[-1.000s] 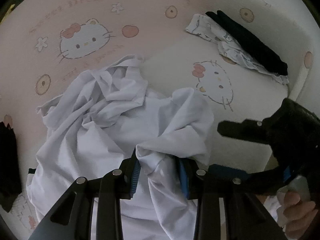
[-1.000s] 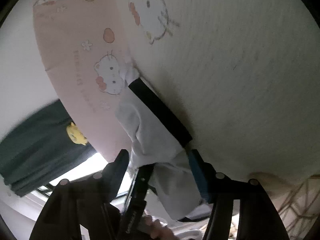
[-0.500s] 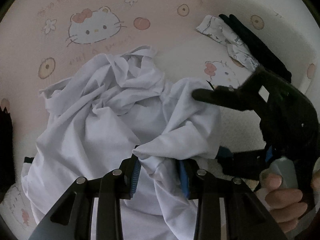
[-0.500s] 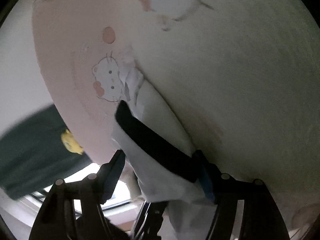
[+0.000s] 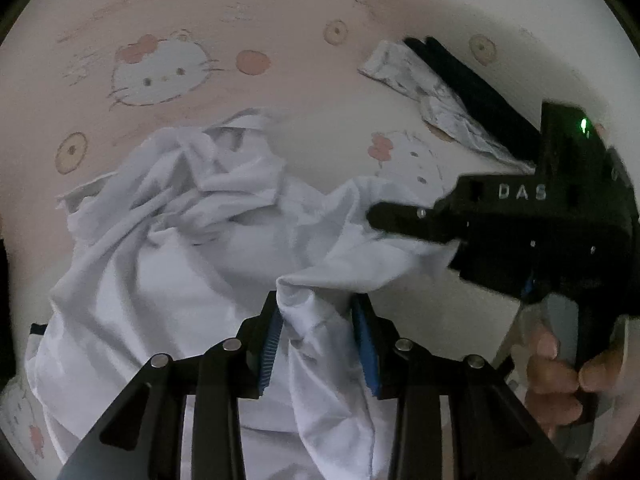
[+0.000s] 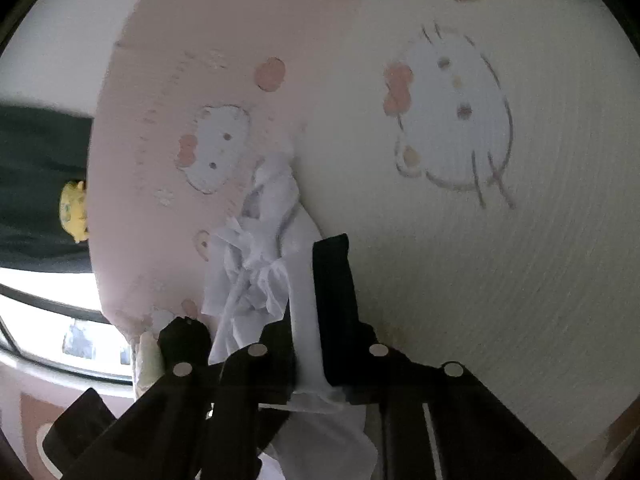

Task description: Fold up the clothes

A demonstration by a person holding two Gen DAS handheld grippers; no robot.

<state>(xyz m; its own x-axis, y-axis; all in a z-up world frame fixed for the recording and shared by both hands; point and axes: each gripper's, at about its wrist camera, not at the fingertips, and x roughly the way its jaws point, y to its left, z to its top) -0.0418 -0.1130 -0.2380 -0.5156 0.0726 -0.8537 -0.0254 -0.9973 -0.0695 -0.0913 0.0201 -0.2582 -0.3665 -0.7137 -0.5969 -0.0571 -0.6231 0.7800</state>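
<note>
1. My left gripper (image 5: 318, 332) pinches a fold of the white garment (image 5: 160, 280), crumpled on the cartoon-cat bedsheet (image 5: 280, 12).
2. My right gripper (image 6: 310, 344) clamps the garment's black-trimmed edge (image 6: 334, 280) above the sheet.

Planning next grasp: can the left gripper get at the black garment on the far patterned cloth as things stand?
Probably not. The left gripper is shut on the white shirt, and the right gripper sits between it and the black garment. It would have to let go first.

a pink and white bed sheet (image 5: 280, 12) with cat faces (image 5: 158, 70) covers the bed. a window (image 6: 60, 332) and a dark curtain (image 6: 36, 184) sit behind.
</note>
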